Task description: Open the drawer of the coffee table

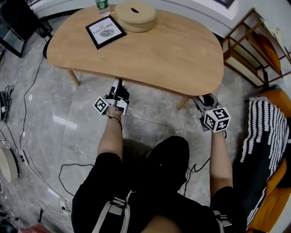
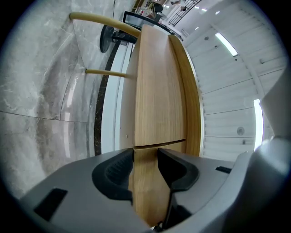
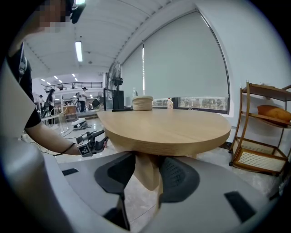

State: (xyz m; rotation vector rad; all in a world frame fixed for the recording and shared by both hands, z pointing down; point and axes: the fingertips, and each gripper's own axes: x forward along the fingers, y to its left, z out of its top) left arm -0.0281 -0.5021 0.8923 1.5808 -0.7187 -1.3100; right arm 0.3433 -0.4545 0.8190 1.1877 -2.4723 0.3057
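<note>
Bracing is given by the right hand-held gripper (image 3: 146,166), clamped on the desk leg (image 3: 146,178); the drawer front (image 2: 144,195) under the desk (image 1: 173,50) is pinched by the left hand-held gripper (image 2: 145,159). Straight, steady pull advised.

One wooden coffee table (image 1: 173,50), bearing one framed print (image 1: 105,31), one round lidded wooden box (image 1: 135,16) and one bottle (image 1: 102,5); two grippers, the left gripper (image 1: 118,84) and the right gripper (image 1: 203,100); one wooden shelf rack (image 3: 257,160); one striped throw (image 1: 261,132)

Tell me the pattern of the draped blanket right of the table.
The blanket is black with white stripes, clearest in the head view.
</note>
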